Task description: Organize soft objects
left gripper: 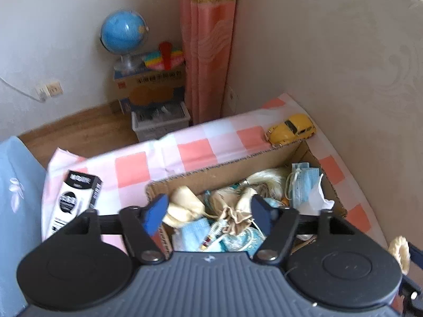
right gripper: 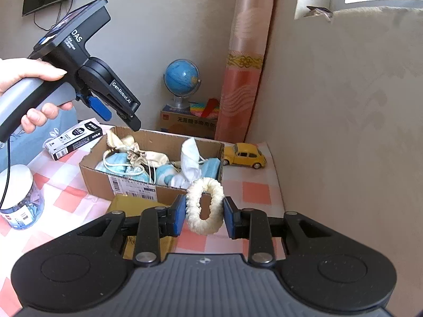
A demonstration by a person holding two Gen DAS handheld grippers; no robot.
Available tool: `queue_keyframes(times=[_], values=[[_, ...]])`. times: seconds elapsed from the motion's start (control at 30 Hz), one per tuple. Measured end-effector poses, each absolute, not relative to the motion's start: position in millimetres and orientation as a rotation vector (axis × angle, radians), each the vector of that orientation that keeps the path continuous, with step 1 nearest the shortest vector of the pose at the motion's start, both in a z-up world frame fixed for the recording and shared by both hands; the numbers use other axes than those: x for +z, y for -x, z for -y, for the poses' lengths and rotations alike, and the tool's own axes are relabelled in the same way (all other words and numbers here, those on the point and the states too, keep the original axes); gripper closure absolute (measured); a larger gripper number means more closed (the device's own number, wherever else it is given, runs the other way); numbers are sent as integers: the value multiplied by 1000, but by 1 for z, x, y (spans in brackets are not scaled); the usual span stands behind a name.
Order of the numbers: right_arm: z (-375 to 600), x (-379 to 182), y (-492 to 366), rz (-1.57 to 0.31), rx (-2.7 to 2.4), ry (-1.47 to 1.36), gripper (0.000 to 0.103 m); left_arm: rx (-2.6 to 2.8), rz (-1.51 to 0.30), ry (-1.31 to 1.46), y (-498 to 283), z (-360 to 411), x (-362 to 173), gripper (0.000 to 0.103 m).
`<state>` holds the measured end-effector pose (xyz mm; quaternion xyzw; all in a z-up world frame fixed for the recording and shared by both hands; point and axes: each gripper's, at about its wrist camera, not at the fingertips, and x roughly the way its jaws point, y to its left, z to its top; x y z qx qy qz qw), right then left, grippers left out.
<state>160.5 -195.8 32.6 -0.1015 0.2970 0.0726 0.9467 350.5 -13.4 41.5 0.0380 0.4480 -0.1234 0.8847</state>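
Right gripper (right gripper: pixel 202 212) has its jaws pinched on a cream fuzzy scrunchie (right gripper: pixel 204 206), blue pads (right gripper: pixel 179 215) pressing it from both sides, ring standing upright. It's held above the checkered tabletop (right gripper: pixel 256 192), just in front of the cardboard box (right gripper: pixel 105 179), near the box's 5 o'clock corner.

Left gripper (left gripper: pixel 208 211) hangs over the box w/ jaws spread wide, nothing between them. From the right wrist view you can see the person's hand (right gripper: pixel 29 89) around its grey handle, up at about 10 o'clock from the box.

Box is already pretty stuffed: blue face masks (left gripper: pixel 302 183), a beige drawstring pouch (right gripper: pixel 142 158), light blue socks (right gripper: pixel 165 174), white crumpled fabric (right gripper: pixel 191 158), plus blond doll hair (left gripper: pixel 267 181) in the left wrist view. The scrunchie also peeks in at the far right edge there.

Other stuff around: yellow toy car (right gripper: pixel 244 155) at 3 o'clock of the box, touching or almost touching its wall, can't tell which. Black-and-white carton (right gripper: pixel 74 140) at 9 o'clock, clear jar w/ white lid (right gripper: pixel 19 198) at 8 o'clock. Yellow flat packet (right gripper: pixel 132 203) against the front wall of the box. Globe (right gripper: pixel 182 79) on another box in the bg by the pink curtain (right gripper: pixel 246 79).
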Motion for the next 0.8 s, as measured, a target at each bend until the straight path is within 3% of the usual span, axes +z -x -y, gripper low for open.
queue_keyframes(times=[0.07,0.3,0.8], values=[[194,34,-165,-599,158,214,68,-252,-894,-107,-342,11,48,15],[186,41,-204,-605,227,184,68,-246,-809,-177,-296,-1,72,4],[145,31,-324,-760,280,108,65,-279,-778,-280,-227,-10,59,1]])
